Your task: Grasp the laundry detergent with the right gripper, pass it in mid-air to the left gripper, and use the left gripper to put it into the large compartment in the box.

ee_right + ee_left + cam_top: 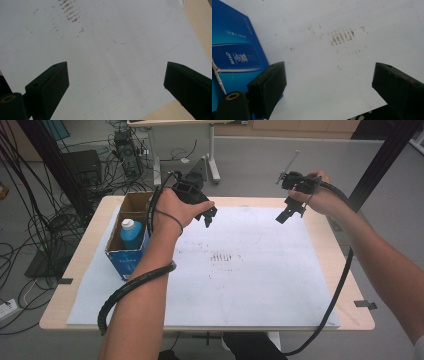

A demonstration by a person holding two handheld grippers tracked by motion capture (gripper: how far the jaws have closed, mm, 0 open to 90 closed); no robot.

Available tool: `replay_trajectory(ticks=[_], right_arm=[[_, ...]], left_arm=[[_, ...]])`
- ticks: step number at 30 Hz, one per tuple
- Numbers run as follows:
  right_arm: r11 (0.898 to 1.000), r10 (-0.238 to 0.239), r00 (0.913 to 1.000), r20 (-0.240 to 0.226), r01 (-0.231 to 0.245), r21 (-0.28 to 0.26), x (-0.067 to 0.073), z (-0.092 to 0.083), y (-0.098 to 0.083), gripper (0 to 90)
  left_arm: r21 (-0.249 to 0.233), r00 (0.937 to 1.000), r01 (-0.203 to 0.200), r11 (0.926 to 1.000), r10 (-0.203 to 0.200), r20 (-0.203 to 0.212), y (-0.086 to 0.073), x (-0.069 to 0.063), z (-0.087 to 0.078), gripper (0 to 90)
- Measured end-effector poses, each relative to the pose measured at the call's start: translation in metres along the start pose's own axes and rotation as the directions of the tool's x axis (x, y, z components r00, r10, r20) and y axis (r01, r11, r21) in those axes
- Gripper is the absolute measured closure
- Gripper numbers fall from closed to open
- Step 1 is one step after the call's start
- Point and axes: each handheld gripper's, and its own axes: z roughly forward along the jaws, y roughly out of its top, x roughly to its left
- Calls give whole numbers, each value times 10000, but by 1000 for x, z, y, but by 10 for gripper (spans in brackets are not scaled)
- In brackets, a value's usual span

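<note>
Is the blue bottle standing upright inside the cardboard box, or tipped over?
Upright: in the high view the blue bottle stands in the open cardboard box, white cap pointing up.

Grey floor (300, 165) all around, evenly lit. Beyond the far left corner of the wooden table (75, 265), a tangle of black cables (30, 210) and dark equipment boxes (82, 165). Past the far edge, white legs of a second table (212, 155). At the far right corner, a black slanting post (385, 160).
</note>
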Motion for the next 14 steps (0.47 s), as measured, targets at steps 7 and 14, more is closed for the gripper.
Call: replay_trajectory(ticks=[7,14], right_arm=[[9999,-93,10000,-7,93,52,4,0,1,61],[9999,-155,9999,-7,155,44,6,-1,2,61]], left_arm=[[-43,10000,91,9999,-91,23,-2,1,0,126],[-81,10000,57,10000,-57,42,-2,-1,-2,126]])
